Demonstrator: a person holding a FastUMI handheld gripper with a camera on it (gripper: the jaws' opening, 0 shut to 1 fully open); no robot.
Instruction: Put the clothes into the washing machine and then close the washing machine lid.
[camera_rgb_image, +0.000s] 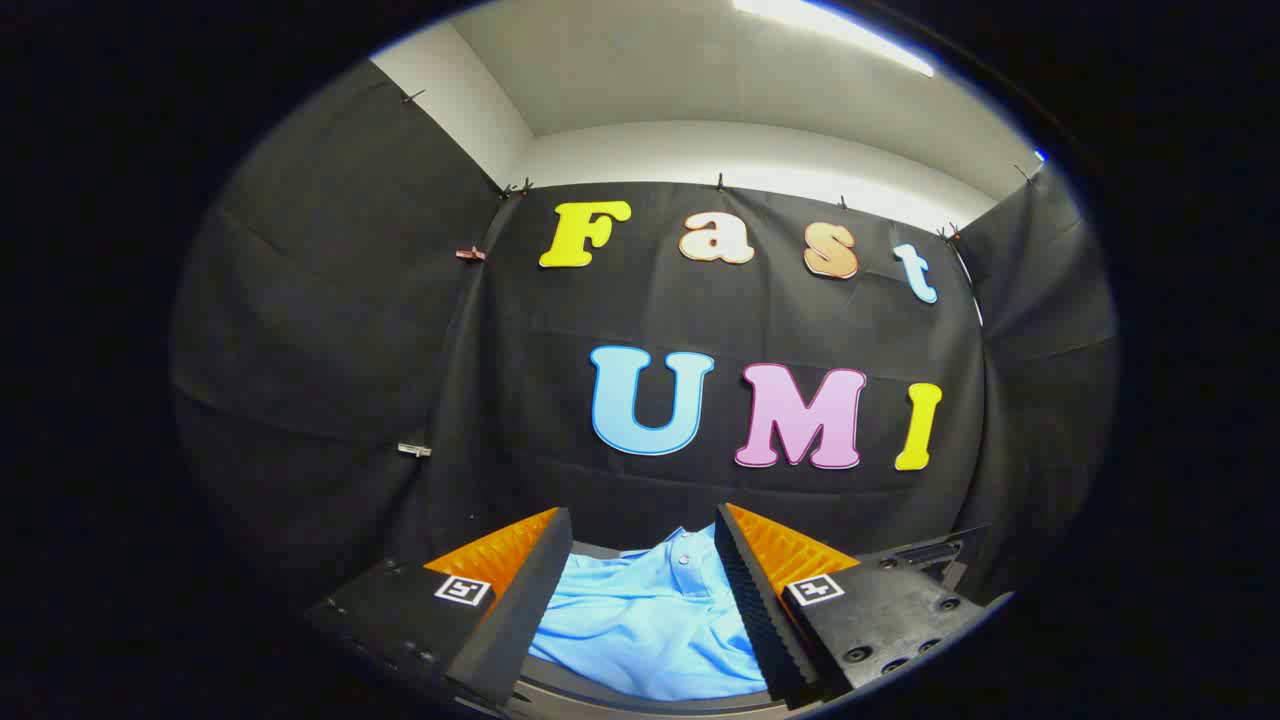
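A light blue polo shirt (640, 620) lies crumpled between and below my fingers, with its buttoned collar pointing away from me toward the wall. My gripper (641, 512) is open, one finger on each side of the shirt with a wide gap between them. I cannot tell whether the fingers touch the cloth. A dark curved rim (640, 703) runs under the near edge of the shirt; I cannot tell what it belongs to.
The booth's black cloth wall (400, 350) stands close ahead and wraps round both sides. A dark flat part (925, 550) sticks out just beyond the right finger. White wall and ceiling show above the cloth.
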